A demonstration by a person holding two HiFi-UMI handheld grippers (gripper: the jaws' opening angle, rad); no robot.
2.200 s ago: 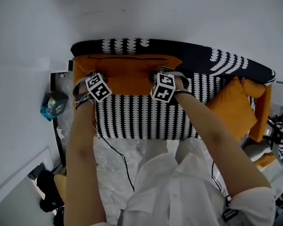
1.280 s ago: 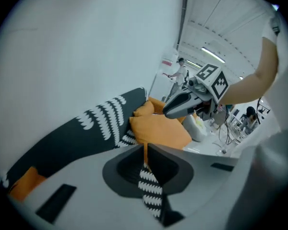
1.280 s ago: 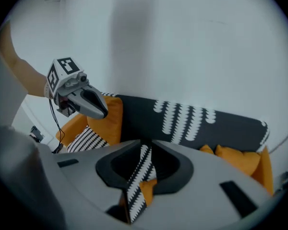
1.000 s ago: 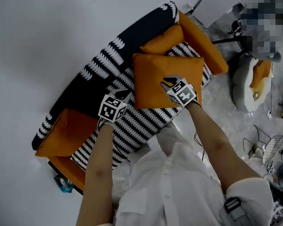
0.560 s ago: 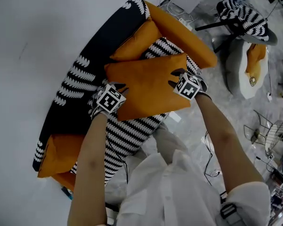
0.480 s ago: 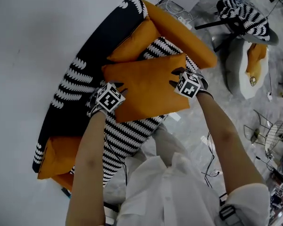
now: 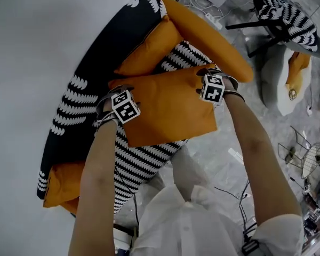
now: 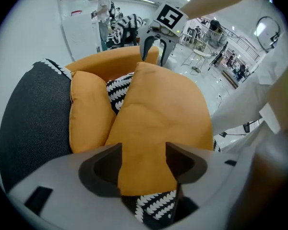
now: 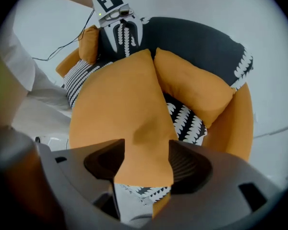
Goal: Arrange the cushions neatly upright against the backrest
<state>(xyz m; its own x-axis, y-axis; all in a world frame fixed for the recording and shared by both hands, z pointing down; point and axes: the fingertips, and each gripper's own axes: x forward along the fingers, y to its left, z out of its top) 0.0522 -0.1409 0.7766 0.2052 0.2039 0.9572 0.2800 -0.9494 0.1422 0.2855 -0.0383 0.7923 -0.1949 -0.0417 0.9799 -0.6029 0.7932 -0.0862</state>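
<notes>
Sofa: black backrest (image 7: pixel 88 84) with white marks, striped black-and-white seat (image 7: pixel 144 159), and an orange armrest (image 7: pixel 210 33) at the far end.
Middle cushion: the orange cushion (image 7: pixel 165 103) lies across the seat with its broad face turned up. It is not upright against the backrest, and its far edge is just beside the second cushion.
Second cushion: orange (image 7: pixel 146 49), leaning on the backrest next to the armrest.
Third cushion: orange (image 7: pixel 61 183), at the sofa's other end, well apart from the other two.
Left gripper: the left gripper (image 8: pixel 144 159) points steeply down at the middle cushion's left end. Its jaws have just been opening and now stand spread, with the cushion's corner between them.
Right gripper: the right gripper (image 9: pixel 146 159) points steeply down at the cushion's right end, near the armrest. Its jaws have just been opening and are wide apart, with the cushion's corner between them.
Person: bare forearms and a white shirt (image 7: pixel 192 223), standing at the sofa's front.
Surroundings: a black-and-white patterned chair (image 7: pixel 285 17) stands beyond the armrest.
</notes>
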